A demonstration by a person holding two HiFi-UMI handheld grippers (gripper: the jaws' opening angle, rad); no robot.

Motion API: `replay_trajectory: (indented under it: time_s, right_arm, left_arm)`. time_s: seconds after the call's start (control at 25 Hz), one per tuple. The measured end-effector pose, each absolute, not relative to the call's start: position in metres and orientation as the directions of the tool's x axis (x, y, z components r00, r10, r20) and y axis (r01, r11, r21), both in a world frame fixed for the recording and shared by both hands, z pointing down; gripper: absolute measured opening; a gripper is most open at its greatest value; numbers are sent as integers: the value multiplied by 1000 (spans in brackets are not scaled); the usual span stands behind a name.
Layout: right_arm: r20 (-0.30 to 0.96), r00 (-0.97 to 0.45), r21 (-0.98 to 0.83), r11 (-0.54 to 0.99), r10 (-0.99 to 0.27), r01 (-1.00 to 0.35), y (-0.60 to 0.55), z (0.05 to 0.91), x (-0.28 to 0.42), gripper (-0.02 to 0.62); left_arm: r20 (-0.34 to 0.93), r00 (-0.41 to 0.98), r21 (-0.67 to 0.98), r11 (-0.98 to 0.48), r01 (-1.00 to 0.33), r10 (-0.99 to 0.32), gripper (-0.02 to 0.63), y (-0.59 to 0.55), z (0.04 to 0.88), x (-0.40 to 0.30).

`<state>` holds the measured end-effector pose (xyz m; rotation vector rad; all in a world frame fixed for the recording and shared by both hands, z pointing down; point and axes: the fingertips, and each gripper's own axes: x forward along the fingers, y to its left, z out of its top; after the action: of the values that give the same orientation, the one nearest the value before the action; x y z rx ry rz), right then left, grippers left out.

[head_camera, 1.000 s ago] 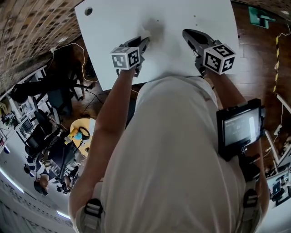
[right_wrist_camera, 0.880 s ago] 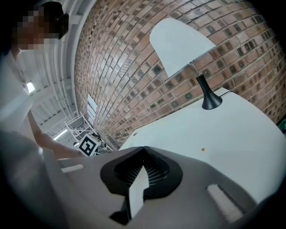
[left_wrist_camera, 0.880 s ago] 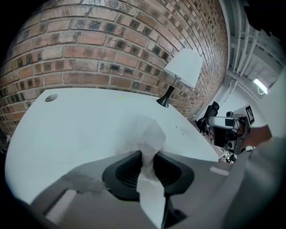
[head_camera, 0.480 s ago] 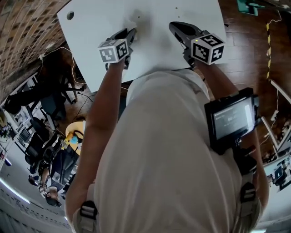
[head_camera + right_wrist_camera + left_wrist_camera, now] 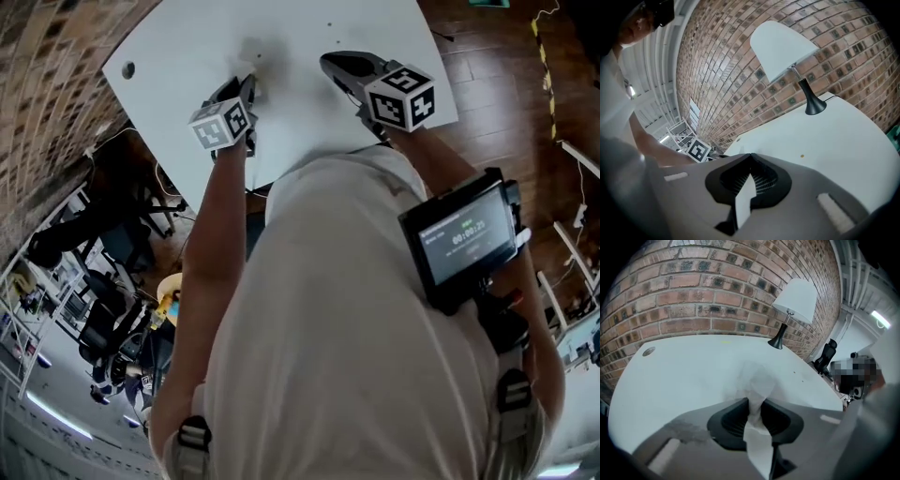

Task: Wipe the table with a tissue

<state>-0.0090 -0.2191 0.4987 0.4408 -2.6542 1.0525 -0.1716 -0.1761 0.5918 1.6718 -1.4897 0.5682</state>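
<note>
A white tissue point(image 5: 755, 380) is pinched between the jaws of my left gripper point(image 5: 754, 405), and its crumpled front end lies pressed on the white table point(image 5: 679, 376). In the head view the left gripper point(image 5: 249, 82) points steeply down at the table point(image 5: 187, 37), with the tissue point(image 5: 251, 64) at its tip. My right gripper point(image 5: 326, 62) hovers over the table to the right, apart from the tissue. Its jaws point(image 5: 750, 158) meet at the tips with nothing between them.
A black-stemmed lamp with a white shade point(image 5: 794, 301) stands at the table's far edge against the brick wall point(image 5: 717, 287). A round cable hole point(image 5: 648, 351) sits in the table's left corner. Wooden floor point(image 5: 497, 56) lies right of the table. A screen point(image 5: 464, 239) is strapped to the person's right arm.
The left gripper has slid the tissue a short way across the table. The head view has swung, so the table sits further left. The right gripper keeps its place.
</note>
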Motion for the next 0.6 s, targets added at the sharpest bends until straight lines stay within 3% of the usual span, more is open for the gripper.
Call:
replay_trajectory:
  time_s: [0.6]
  right_arm:
    - [345, -901, -631, 645, -265, -431, -234, 503, 22, 7]
  left_arm:
    - [833, 63, 86, 15, -996, -550, 82, -230, 603, -185]
